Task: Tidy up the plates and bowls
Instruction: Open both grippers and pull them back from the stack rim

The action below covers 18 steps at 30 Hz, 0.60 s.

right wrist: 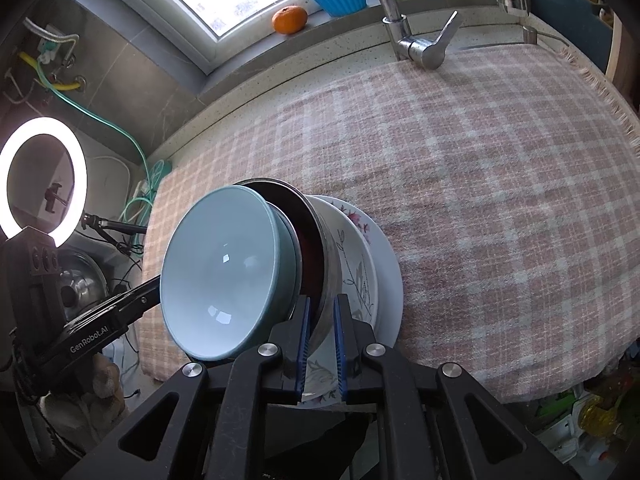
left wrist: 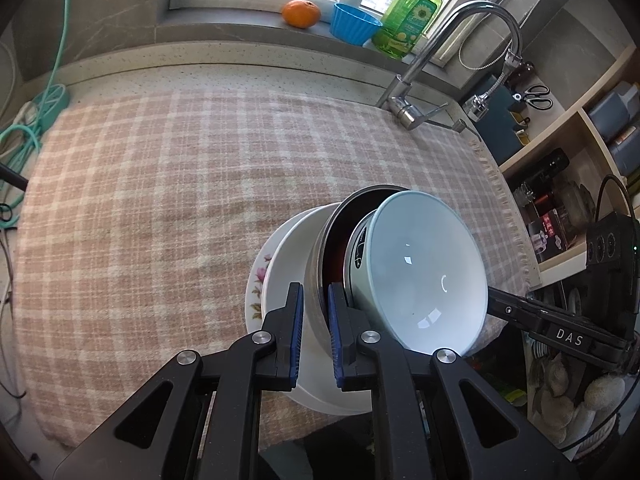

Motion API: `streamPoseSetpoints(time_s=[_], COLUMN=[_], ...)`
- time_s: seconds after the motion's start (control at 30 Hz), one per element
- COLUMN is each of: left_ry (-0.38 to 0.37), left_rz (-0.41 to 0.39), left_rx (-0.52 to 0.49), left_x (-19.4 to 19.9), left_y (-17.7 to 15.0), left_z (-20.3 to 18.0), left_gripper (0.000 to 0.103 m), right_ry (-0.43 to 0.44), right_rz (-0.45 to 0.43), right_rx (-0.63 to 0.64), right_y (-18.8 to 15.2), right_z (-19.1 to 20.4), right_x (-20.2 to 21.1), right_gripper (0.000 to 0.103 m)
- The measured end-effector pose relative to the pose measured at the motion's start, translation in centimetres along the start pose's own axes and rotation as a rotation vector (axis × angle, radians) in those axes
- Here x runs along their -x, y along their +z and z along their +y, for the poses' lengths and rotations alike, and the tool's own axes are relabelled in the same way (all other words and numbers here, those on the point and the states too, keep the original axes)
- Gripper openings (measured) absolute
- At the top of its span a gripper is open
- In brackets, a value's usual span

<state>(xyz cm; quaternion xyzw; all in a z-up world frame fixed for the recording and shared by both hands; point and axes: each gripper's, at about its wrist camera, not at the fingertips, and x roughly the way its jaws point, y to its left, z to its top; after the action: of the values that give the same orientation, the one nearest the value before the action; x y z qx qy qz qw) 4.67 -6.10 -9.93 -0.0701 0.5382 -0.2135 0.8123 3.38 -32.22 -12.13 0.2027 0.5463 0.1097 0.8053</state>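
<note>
A tilted stack of dishes hangs over the front edge of the plaid cloth (left wrist: 180,180). A light blue bowl (left wrist: 424,276) (right wrist: 224,272) nests in a steel bowl (left wrist: 320,248) (right wrist: 328,256) with a dark red inside. Behind those are a white dish (left wrist: 288,256), a flower-patterned plate (left wrist: 256,280) (right wrist: 360,220) and a white plate (right wrist: 390,276). My left gripper (left wrist: 316,332) is shut on the steel bowl's wall. My right gripper (right wrist: 322,344) is shut on the same bowl's rim from the other side. Each gripper's black body shows in the other's view.
At the back stand a chrome faucet (left wrist: 452,40) (right wrist: 400,20), an orange (left wrist: 301,13), a blue cup (left wrist: 354,22) and a green soap bottle (left wrist: 412,16) on the window sill. Shelves (left wrist: 580,140) lie right of the cloth; a ring light (right wrist: 42,178) and green hose lie left.
</note>
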Motion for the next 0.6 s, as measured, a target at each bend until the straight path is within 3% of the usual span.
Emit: streamPoseSetpoints(time_s=[0.3,0.53,0.6], left_ry=[0.057,0.18,0.19], left_rz=[-0.03,-0.152,-0.186], left_rx=[-0.028,0.013,0.03], left_x=[1.1,4.1,4.8], left_y=[0.0,-0.7,-1.0], left_z=[-0.1,-1.0,-1.7], left_gripper=[0.016,0.018,0.033], right_ry=[-0.063,-0.082,-0.091], right_rz=[-0.047,-0.107,-0.129], right_rx=[0.024,0.139,0.19], right_y=[-0.2,-0.1,-0.2], right_z=[0.5,1.5,2.1], right_x=[1.3,2.6,3.1], right_gripper=[0.013,0.017,0.018])
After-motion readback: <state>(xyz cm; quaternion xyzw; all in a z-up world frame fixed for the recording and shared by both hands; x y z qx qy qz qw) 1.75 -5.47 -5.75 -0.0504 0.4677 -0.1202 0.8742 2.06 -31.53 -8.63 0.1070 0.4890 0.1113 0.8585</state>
